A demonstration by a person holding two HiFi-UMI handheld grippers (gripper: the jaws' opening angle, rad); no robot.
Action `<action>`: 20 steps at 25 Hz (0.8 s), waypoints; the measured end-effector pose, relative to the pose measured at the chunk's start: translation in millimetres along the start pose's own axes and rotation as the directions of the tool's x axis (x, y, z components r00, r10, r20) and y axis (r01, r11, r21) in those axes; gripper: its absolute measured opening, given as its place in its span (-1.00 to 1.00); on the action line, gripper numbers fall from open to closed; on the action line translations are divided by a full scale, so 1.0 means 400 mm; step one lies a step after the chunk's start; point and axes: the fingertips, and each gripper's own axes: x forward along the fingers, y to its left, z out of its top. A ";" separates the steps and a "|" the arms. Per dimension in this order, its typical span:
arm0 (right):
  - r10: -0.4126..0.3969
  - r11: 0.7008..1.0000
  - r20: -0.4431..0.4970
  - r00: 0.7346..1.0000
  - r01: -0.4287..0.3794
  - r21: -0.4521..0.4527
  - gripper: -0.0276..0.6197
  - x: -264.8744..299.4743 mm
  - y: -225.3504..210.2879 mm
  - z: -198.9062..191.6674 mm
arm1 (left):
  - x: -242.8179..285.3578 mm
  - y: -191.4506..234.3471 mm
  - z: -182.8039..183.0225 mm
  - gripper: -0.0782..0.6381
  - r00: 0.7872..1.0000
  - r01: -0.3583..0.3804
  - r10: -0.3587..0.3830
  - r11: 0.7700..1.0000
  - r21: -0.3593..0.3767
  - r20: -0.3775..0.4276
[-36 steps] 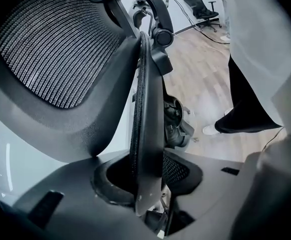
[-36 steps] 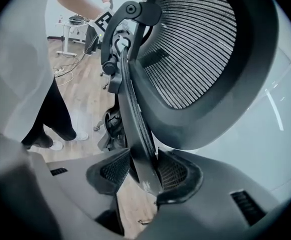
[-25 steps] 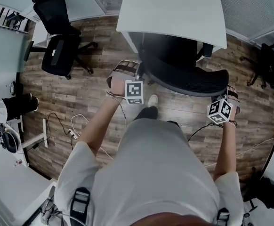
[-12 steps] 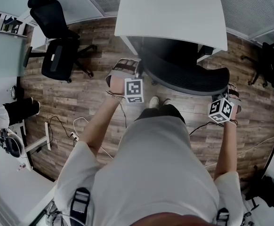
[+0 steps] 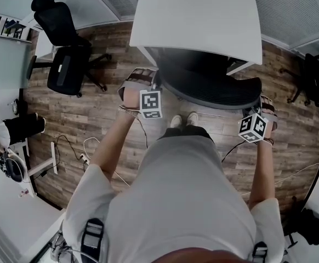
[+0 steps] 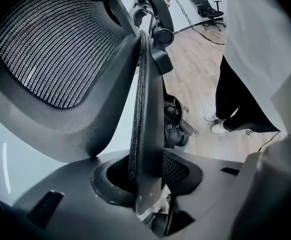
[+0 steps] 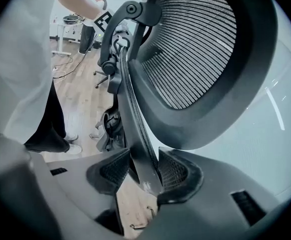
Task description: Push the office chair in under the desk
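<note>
The black mesh office chair [image 5: 214, 89] stands at the white desk [image 5: 198, 15], its seat under the desktop and its curved backrest facing me. My left gripper [image 5: 157, 83] is shut on the backrest's left edge. My right gripper [image 5: 257, 102] is shut on its right edge. In the left gripper view the thin backrest rim [image 6: 146, 149] runs between the two pads [image 6: 178, 171] of the left gripper [image 6: 145, 176]. The right gripper view shows the rim [image 7: 138, 139] the same way in the right gripper [image 7: 141, 170], the mesh back [image 7: 195, 44] rising above it.
A second black chair [image 5: 66, 59] stands at the back left and a third [image 5: 313, 75] at the far right. Cables [image 5: 88, 147] trail over the wood floor on the left. Another desk [image 5: 11, 212] and a seated person [image 5: 17, 127] are at the left edge.
The chair has slid further under the desk with both grippers on it. The person holding them has stepped forward and both feet now stand together behind the backrest.
</note>
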 end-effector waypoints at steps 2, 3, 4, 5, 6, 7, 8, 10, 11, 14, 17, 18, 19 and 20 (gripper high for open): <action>0.001 1.000 0.002 1.000 -0.001 -0.001 -0.35 0.010 -0.013 0.002 | 0.012 0.014 -0.004 -0.34 1.000 0.000 0.000 1.000 0.001 -0.004; 0.001 1.000 0.001 1.000 -0.001 0.000 -0.35 0.016 -0.019 0.003 | 0.018 0.022 -0.006 -0.34 1.000 0.000 0.000 1.000 0.001 -0.006; 0.000 1.000 0.000 1.000 0.000 0.002 -0.35 0.022 -0.023 0.004 | 0.024 0.028 -0.009 -0.34 1.000 0.001 -0.001 1.000 0.001 -0.007; -0.002 1.000 -0.001 1.000 0.002 0.004 -0.35 0.028 -0.028 0.006 | 0.029 0.035 -0.012 -0.34 1.000 0.002 -0.002 1.000 0.001 -0.009; -0.003 1.000 -0.002 1.000 0.003 0.005 -0.35 0.035 -0.035 0.009 | 0.035 0.042 -0.016 -0.34 1.000 0.003 -0.003 1.000 0.001 -0.010; -0.004 1.000 -0.004 1.000 0.004 0.005 -0.35 0.042 -0.042 0.012 | 0.042 0.051 -0.021 -0.34 1.000 0.002 -0.002 1.000 0.001 -0.010; -0.004 1.000 -0.006 1.000 0.004 0.006 -0.35 0.050 -0.050 0.015 | 0.048 0.060 -0.025 -0.34 1.000 0.001 -0.001 1.000 0.001 -0.010; -0.001 1.000 -0.007 1.000 0.001 0.006 -0.35 0.065 -0.063 0.020 | 0.058 0.073 -0.032 -0.34 1.000 0.002 -0.002 1.000 0.000 -0.011; 0.000 1.000 -0.007 1.000 0.000 0.006 -0.35 0.071 -0.070 0.021 | 0.063 0.079 -0.033 -0.34 1.000 0.003 -0.003 1.000 -0.001 -0.012; 0.006 1.000 -0.008 1.000 -0.006 0.003 -0.35 0.086 -0.087 0.021 | 0.076 0.093 -0.035 -0.34 1.000 0.006 -0.006 1.000 -0.004 -0.014; 0.007 1.000 -0.006 1.000 -0.007 -0.002 -0.35 0.101 -0.103 0.023 | 0.088 0.108 -0.040 -0.34 1.000 0.004 -0.005 1.000 -0.006 -0.018; 0.008 1.000 -0.005 1.000 -0.008 -0.003 -0.35 0.106 -0.107 0.025 | 0.092 0.113 -0.042 -0.34 1.000 0.005 -0.005 1.000 -0.007 -0.019; 0.008 1.000 -0.005 1.000 -0.008 -0.003 -0.35 0.111 -0.112 0.027 | 0.097 0.119 -0.045 -0.34 1.000 0.005 -0.005 1.000 -0.007 -0.021; 0.008 1.000 -0.004 1.000 -0.008 -0.004 -0.35 0.115 -0.116 0.030 | 0.101 0.124 -0.049 -0.34 1.000 0.004 -0.005 1.000 -0.007 -0.023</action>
